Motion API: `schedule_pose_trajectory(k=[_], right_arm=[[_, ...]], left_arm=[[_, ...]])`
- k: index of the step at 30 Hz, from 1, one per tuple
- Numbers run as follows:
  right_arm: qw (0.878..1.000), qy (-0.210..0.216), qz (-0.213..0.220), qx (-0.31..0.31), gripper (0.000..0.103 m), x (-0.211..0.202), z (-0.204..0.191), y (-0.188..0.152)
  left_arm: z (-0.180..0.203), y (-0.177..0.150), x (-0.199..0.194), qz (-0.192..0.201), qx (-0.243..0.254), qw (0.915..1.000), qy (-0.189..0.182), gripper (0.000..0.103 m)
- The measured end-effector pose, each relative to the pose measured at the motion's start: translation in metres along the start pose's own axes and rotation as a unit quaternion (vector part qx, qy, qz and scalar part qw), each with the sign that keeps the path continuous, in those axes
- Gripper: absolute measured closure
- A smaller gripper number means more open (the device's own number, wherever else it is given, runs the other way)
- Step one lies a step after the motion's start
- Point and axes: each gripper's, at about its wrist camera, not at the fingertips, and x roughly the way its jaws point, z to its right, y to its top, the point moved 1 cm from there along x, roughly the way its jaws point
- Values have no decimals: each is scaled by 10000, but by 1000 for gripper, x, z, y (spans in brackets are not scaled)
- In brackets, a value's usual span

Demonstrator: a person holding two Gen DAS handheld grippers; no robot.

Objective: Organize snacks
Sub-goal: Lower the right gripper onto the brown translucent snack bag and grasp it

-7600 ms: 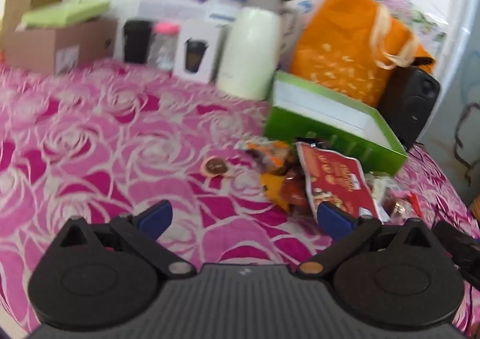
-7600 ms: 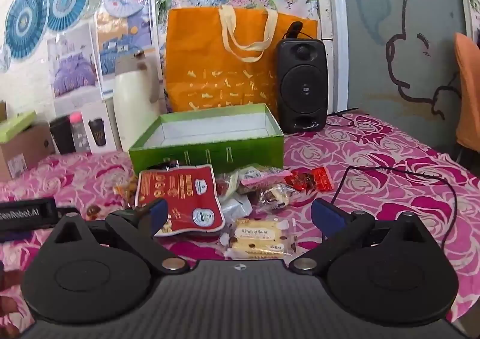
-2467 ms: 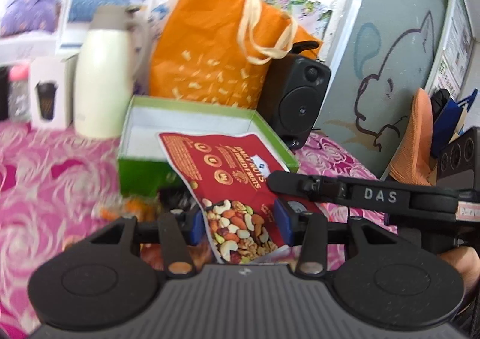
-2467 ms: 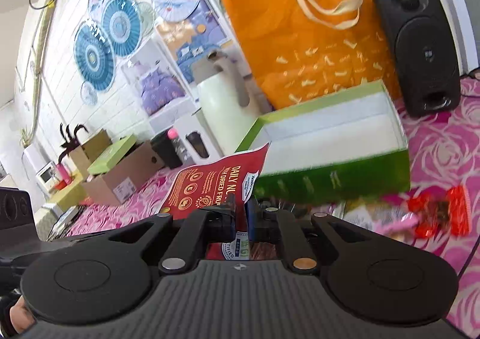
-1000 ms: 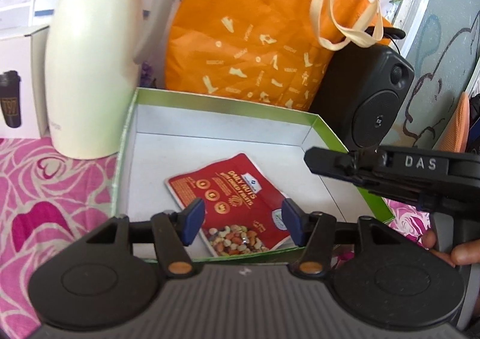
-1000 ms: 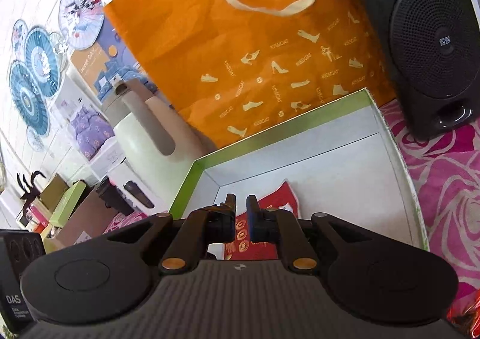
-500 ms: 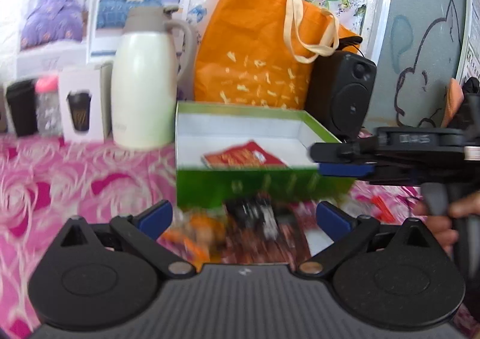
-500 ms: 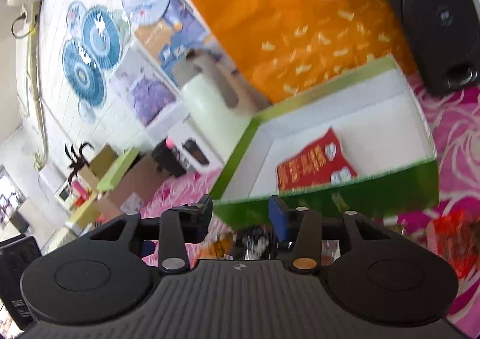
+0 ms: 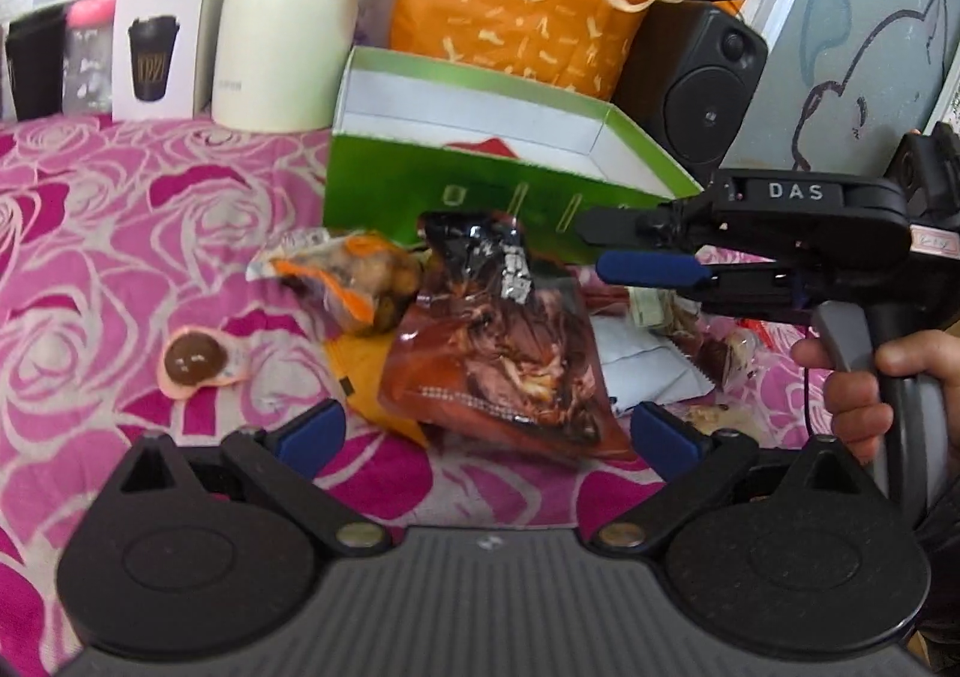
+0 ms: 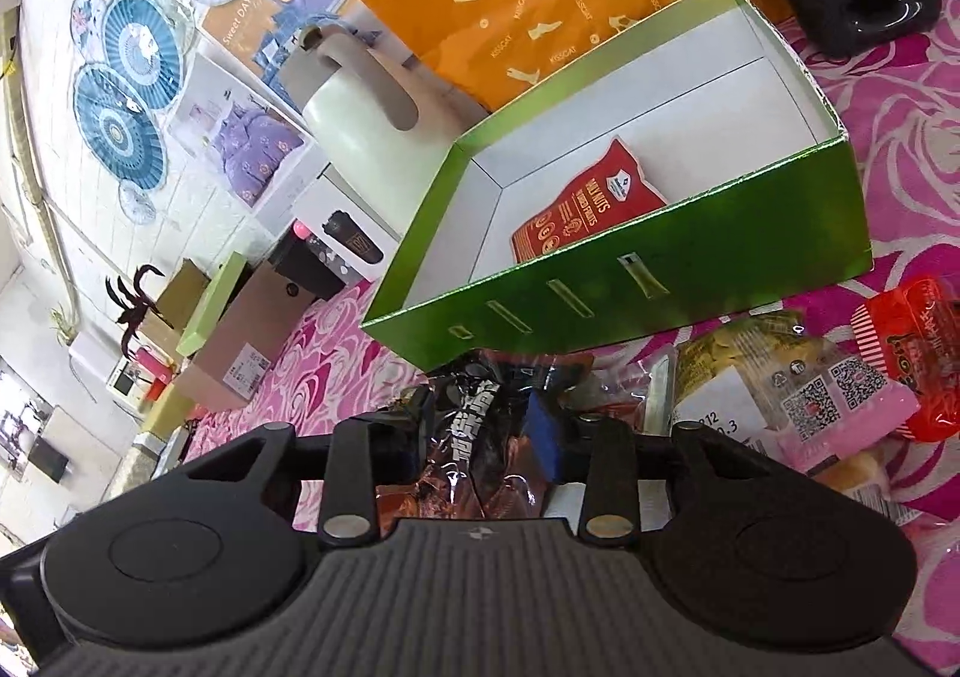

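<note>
- One snack is already sorted: the red nut pouch (image 10: 591,212) lies inside the green box (image 10: 660,281) at the far side of the bench (image 9: 120,257). The step in hand looks like picking up the next one, the dark brown foil packet (image 9: 510,353), which lies on the bench just in front of the box.
- Right gripper (image 10: 483,434): jaws about half open and closing, straddling the packet's crinkled top — can't say the pads are pressing yet.
- Left gripper (image 9: 486,431): jaws spread wide, nothing held, the packet's near end sitting between them untouched.
- Next move, I'd guess: pinch firmly, lift it clear of the pile — then over the box's near wall.
</note>
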Motion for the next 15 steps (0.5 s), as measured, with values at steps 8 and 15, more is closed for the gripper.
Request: schedule_pose_trajectory(k=[8, 15], right_arm=[[9993, -365, -23, -97, 40, 7, 0, 1], [9960, -788, -328, -261, 40, 28, -3, 6]], left_arm=[[-8, 8, 7, 62, -232, 9995, -209, 5], [-12, 11, 18, -55, -333, 9988, -365, 11]])
